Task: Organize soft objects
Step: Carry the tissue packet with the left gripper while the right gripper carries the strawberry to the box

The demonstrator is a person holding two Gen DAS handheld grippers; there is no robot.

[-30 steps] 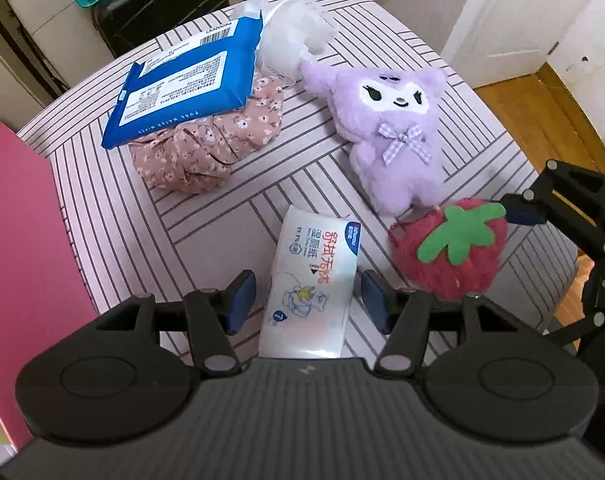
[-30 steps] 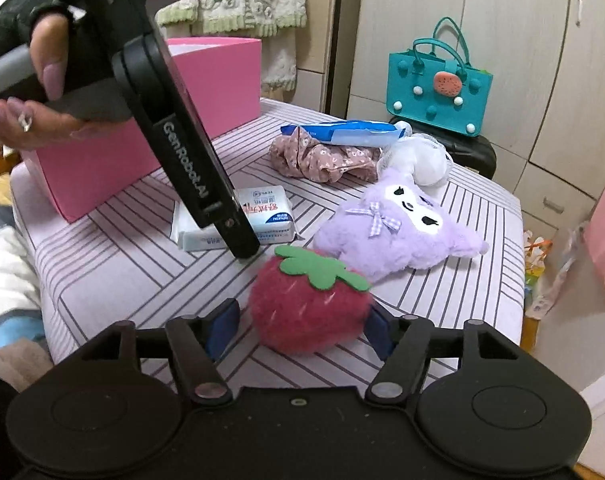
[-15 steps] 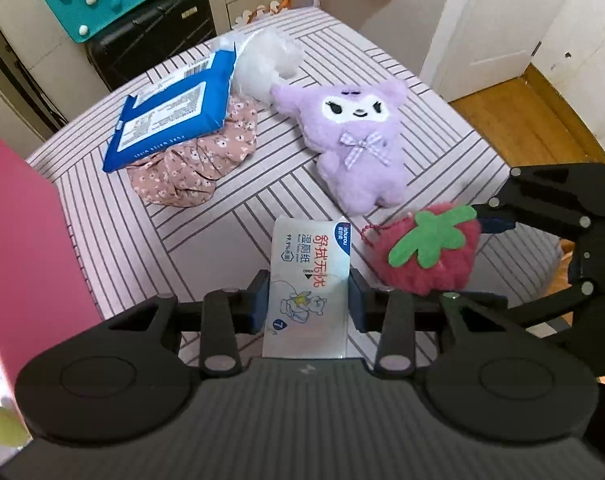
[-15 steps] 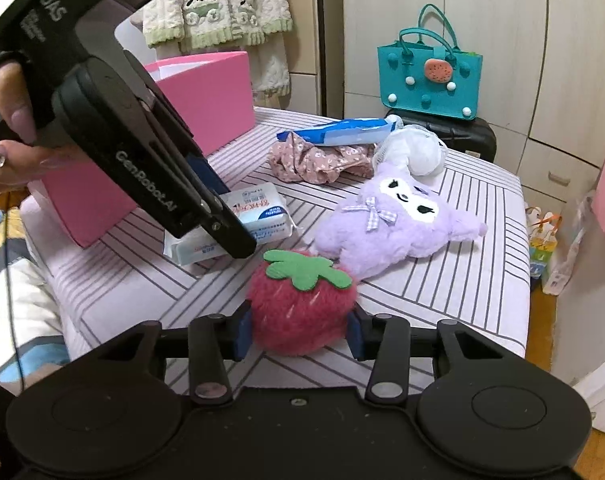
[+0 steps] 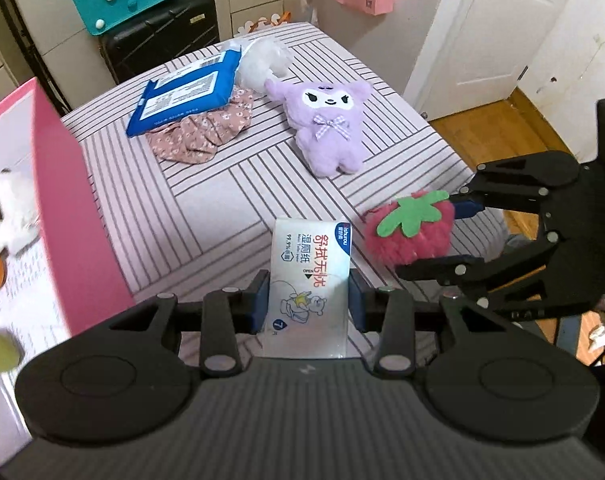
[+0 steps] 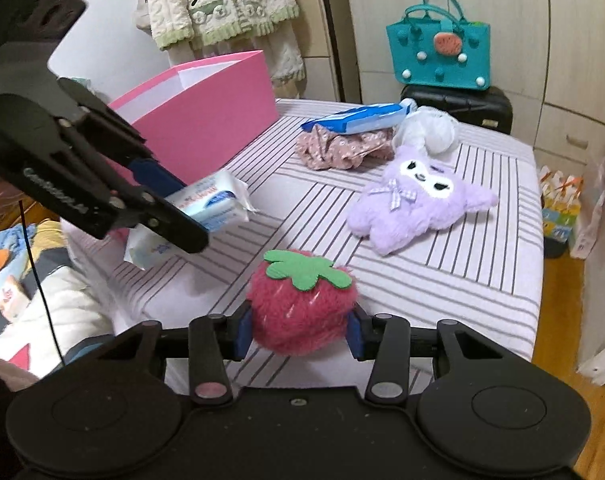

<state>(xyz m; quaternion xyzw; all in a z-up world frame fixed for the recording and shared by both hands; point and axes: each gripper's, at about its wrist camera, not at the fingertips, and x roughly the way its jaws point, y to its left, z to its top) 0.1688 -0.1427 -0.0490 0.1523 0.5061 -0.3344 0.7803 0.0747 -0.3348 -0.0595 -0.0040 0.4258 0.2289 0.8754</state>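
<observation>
Gripping a soft white plastic pack of wet wipes across its short sides, the left gripper holds it lifted off the striped cushion; a second ago it lay flat between wide fingers. Light, squashy and slick, it suits a mid-body hold. The right gripper now pinches the fuzzy red strawberry plush, compressible, previously loose between open pads.

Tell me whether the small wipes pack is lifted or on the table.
Lifted: the left gripper clamps the wipes pack, clear of the striped table.
</observation>
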